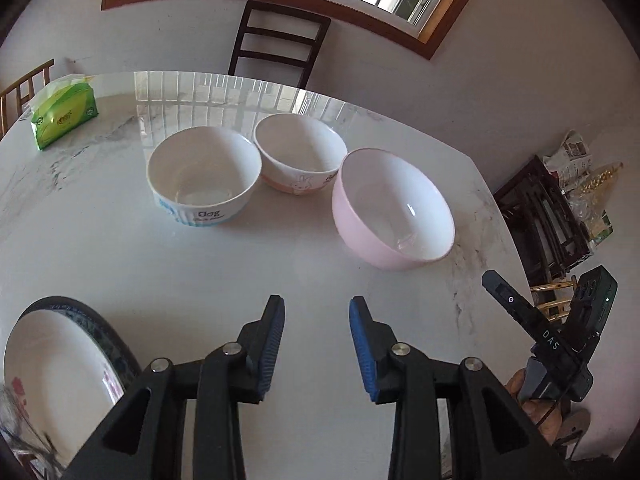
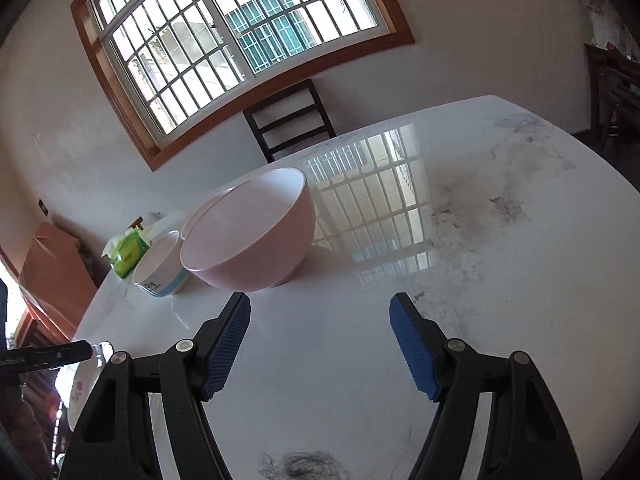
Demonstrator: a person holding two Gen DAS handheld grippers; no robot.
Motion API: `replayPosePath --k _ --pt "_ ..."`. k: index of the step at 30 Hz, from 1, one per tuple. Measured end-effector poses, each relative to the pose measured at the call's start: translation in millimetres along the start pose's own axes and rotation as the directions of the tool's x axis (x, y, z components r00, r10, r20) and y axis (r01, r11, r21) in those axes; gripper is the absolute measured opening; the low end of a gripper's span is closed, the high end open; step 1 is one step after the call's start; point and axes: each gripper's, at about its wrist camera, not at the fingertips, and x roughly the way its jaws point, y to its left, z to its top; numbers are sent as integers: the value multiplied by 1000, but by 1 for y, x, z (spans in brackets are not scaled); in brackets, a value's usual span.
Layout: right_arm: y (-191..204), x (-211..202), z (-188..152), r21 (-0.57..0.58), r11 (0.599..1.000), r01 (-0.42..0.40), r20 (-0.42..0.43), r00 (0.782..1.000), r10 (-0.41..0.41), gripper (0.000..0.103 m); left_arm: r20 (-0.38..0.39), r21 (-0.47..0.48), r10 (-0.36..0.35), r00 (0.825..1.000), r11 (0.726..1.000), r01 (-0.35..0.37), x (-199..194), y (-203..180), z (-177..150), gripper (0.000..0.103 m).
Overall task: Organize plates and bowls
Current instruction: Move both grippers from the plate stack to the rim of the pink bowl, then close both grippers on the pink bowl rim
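Note:
Three bowls stand on the white marble table [image 1: 120, 248]: a white bowl with blue print [image 1: 204, 176] at left, a white bowl with a rabbit drawing [image 1: 300, 156] behind, and a larger pink bowl [image 1: 394, 208] at right. A white plate with a dark patterned rim [image 1: 56, 364] lies at the near left. My left gripper [image 1: 317, 310] is open and empty, short of the bowls. My right gripper [image 2: 320, 308] is open and empty, just in front of the pink bowl [image 2: 252, 232]. The blue-print bowl [image 2: 162, 268] and the plate [image 2: 82, 392] show at its left.
A green tissue pack [image 1: 64, 114] sits at the far left of the table. A dark wooden chair [image 1: 280, 44] stands behind the table under the window. Dark stools and bags [image 1: 560, 208] stand on the floor at right. The table edge [image 1: 500, 216] runs past the pink bowl.

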Motion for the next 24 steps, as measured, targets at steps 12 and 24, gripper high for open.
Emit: replayPosePath --k 12,24 --pt "9 76 98 -24 1000 -5 -238 971 0 54 -136 -23 24 990 999 -27 96 -21 74 36" --pt "-2 143 99 -48 999 17 -405 913 -35 10 -218 -75 88 972 991 -107 137 -18 68 12"
